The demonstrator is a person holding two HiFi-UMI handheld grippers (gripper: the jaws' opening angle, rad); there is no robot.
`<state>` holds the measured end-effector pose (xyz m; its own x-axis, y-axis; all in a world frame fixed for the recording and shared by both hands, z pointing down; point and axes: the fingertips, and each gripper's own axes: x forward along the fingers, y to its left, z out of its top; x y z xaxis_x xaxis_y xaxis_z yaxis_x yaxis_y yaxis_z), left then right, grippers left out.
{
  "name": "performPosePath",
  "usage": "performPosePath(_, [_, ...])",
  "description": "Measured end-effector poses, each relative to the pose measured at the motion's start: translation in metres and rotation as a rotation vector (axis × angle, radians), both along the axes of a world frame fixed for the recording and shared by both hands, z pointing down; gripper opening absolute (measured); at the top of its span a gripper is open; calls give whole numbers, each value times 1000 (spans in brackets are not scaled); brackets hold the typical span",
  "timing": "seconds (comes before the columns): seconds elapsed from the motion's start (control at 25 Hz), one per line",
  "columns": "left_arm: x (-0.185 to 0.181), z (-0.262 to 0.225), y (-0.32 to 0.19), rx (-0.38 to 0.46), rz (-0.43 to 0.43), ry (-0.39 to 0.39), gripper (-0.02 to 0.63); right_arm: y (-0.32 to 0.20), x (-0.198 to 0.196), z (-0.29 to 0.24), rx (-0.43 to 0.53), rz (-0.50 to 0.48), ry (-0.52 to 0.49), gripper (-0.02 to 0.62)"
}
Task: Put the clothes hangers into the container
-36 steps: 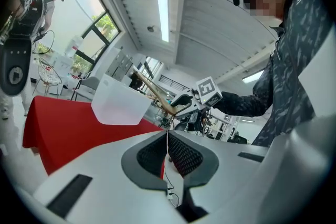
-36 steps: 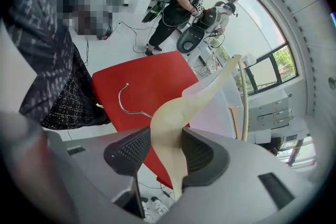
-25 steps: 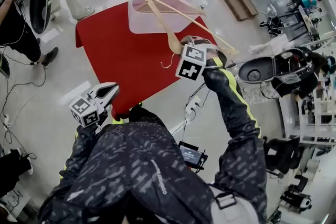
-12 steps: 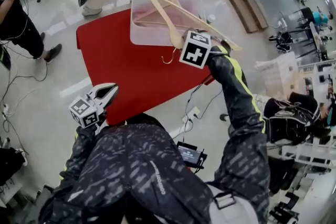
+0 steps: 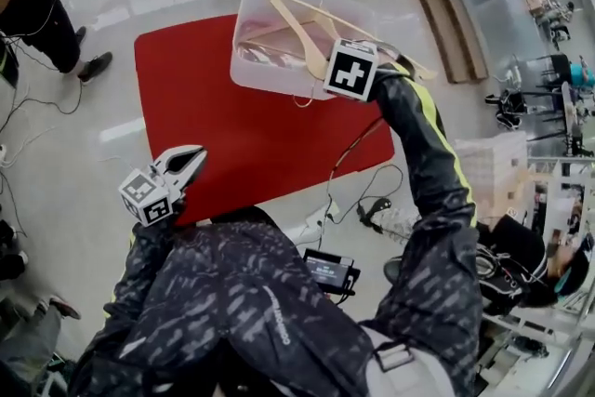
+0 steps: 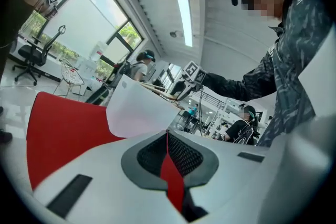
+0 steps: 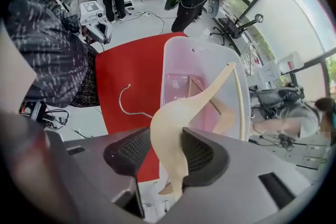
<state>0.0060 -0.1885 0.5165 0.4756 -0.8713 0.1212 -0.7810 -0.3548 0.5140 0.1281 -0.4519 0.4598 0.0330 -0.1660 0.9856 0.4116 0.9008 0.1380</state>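
Hanger [image 7: 169,131] in right gripper [image 7: 167,151] over container rim [image 7: 164,68] (hook [image 7: 120,101] outside); table [image 5: 214,135] beside

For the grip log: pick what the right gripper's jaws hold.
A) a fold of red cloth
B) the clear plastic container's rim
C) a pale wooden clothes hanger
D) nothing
C: in the right gripper view the right gripper clamps its pads on the pale wooden clothes hanger, whose arm reaches over the clear plastic container.

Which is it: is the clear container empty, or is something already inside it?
Not empty. A wooden hanger lies on the floor of the container, below the second hanger clamped in the right gripper.
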Motion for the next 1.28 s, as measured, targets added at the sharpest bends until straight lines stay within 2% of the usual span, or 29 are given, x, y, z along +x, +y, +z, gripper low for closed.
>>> performPosePath(0.08, [-7, 4, 0, -11, -22, 4, 12, -8, -12, 5, -22, -11, 15, 193])
performPosePath(0.24, [-13, 11, 0, -27, -54, -5, 12, 0, -45, 16, -149, -75, -59, 193])
performPosePath(0.36, [-14, 13, -8, -38, -83, -2, 12, -10, -47, 22, -185, -89, -57, 193])
performPosePath(0.44, [-14, 12, -13, -41, -95, -5, 12, -20, -46, 22, -212, -66, -56, 193])
performPosePath(0.92, [-22, 9, -32, -66, -114, -18, 12, -40, -89, -3, -585, 129, -284, 193])
performPosePath(1.08, [-17, 15, -31, -73, -111, -22, 12, -48, -92, -2, -640, 184, -376, 185])
performPosePath(1.16, [-16, 14, -32, -77, -108, -21, 12, -53, -105, -12, -659, 211, -467, 126])
performPosePath(1.28, [-14, 15, -35, -78, -104, -23, 12, -67, -126, -22, -624, 247, -565, 85])
